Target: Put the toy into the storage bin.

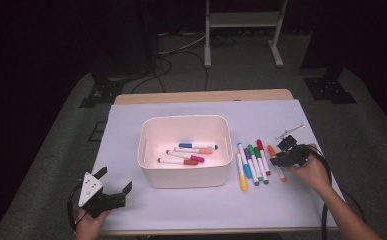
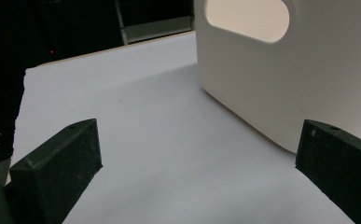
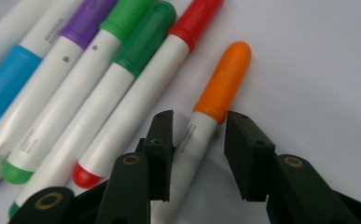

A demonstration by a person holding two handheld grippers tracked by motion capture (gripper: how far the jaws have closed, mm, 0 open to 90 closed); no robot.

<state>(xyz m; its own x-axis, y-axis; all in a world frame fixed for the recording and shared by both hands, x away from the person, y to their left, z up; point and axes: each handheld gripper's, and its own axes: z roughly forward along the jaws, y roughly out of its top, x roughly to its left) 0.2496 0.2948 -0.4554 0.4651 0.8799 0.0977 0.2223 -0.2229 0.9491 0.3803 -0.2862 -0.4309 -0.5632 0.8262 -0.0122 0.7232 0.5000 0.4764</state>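
Setting: dark room around, white sheet over the table, and I watched it from my remote station.
Right gripper: it stood low over the sheet at the right end of the marker row, with the orange marker's white barrel between its jaws. The jaws were only partly apart. A small gap showed on each side of the barrel, so I judged the marker was not clamped yet.
Orange marker: it lay flat on the sheet, the last one on the right, apart from the red marker.
Left gripper: it rested on the sheet near the front left corner of the box, jaws wide apart, nothing between them.
Other markers: red, two green, purple, blue and yellow lay side by side, just right of the box.
Box: white bin in the middle of the sheet, already with four markers inside.
Risk 1: the round barrel could roll or squirt out if the jaws pinched it off centre.
Risk 2: the left jaw stood close to the red marker; a small drift could push it and disturb the row.
Risk 3: the grip point was near the cap, so the long barrel could tilt down during lifting and hit the box rim.
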